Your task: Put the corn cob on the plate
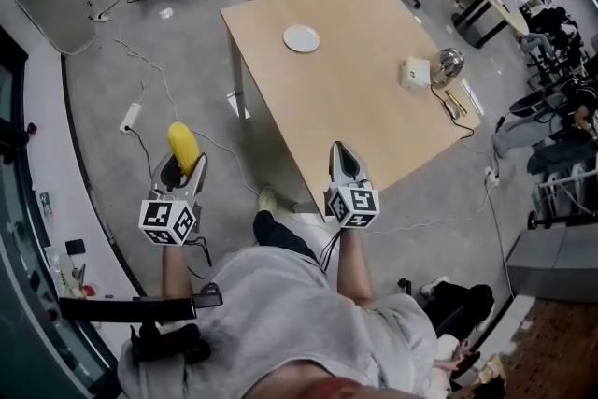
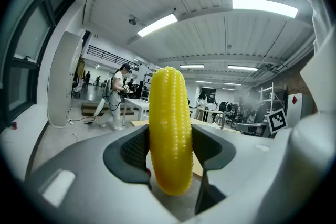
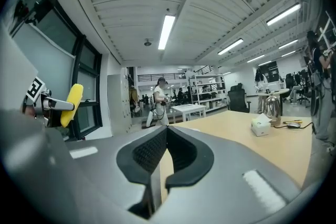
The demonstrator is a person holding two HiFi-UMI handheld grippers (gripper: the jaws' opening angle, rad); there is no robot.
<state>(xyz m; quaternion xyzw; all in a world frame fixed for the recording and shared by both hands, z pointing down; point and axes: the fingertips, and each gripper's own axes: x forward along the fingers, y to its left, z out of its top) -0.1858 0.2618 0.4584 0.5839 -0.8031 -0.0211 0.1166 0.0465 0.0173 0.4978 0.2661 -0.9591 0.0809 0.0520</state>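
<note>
1 corn cob (image 2: 169, 134) pinched by left gripper (image 1: 184, 167) | right gripper (image 3: 167, 134) jaws together | 1 plate (image 1: 301, 38) on table (image 1: 374, 107)

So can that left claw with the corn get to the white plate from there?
Probably not without a step forward: the left claw, shut on the corn cob, hangs over the floor beside the table, and the plate lies near its far end. Nothing stands between them, though.
</note>
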